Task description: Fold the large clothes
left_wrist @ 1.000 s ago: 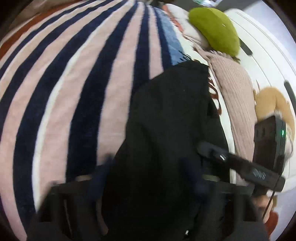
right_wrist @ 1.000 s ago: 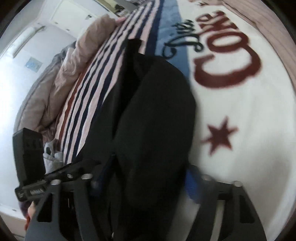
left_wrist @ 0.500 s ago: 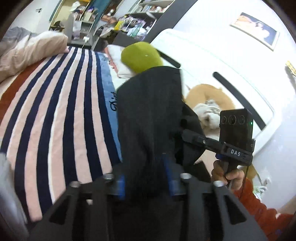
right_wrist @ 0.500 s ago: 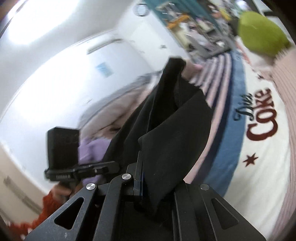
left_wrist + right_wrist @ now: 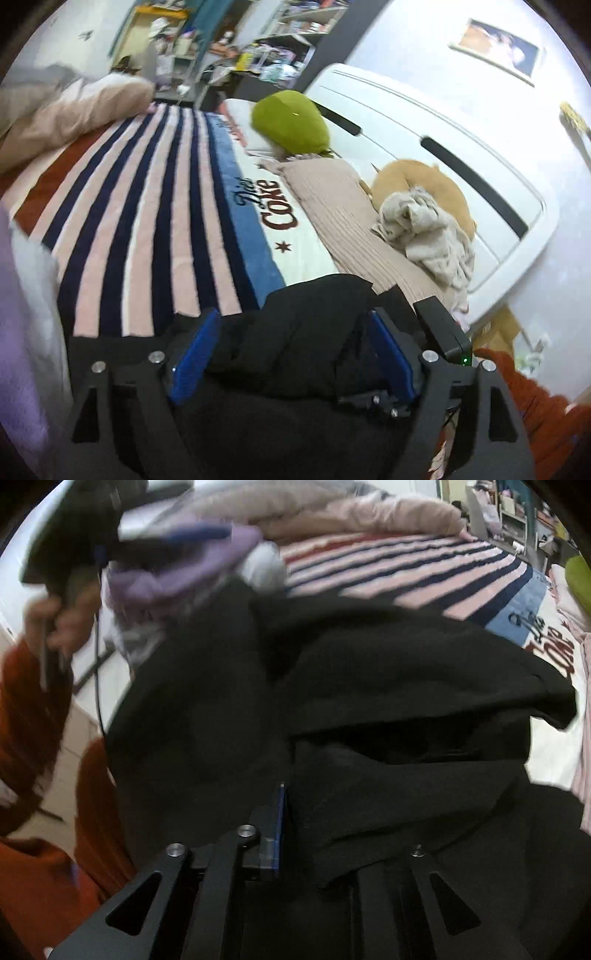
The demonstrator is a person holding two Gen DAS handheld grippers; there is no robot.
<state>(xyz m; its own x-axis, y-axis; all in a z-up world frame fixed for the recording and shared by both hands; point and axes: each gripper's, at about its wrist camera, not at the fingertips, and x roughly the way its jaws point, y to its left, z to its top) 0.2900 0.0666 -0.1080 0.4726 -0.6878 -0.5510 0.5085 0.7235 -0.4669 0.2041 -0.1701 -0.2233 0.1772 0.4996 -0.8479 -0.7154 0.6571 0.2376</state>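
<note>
A black garment point(image 5: 314, 306) lies bunched at the near edge of the bed. My left gripper point(image 5: 293, 354) stands above it, jaws opening wide. Cloth sits low between the blue pads point(image 5: 195, 354), and neither pad presses on it. In the right wrist view the same garment point(image 5: 406, 672) fills the middle in loose folds. My right gripper point(image 5: 295, 819) has a fold against its blue pad point(image 5: 280, 823); cloth drapes over and hides the other finger, and its jaws are opening slightly. The left gripper point(image 5: 199, 533) shows blurred at the top left, held by a hand point(image 5: 48, 620).
A striped blanket point(image 5: 147, 221) covers the bed, with a white headboard point(image 5: 424, 129) to the right. A green pillow point(image 5: 290, 123), a pink knitted throw point(image 5: 332, 206) and crumpled beige cloth point(image 5: 424, 229) lie along it. Purple clothes point(image 5: 177, 568) are piled on the bed's left side. An orange-red sleeve point(image 5: 29, 701) is near.
The garment, held up by both grippers half a second ago, has dropped low onto the bed edge. The left jaws have gone from clamped on it to wide apart. Both views have swung.
</note>
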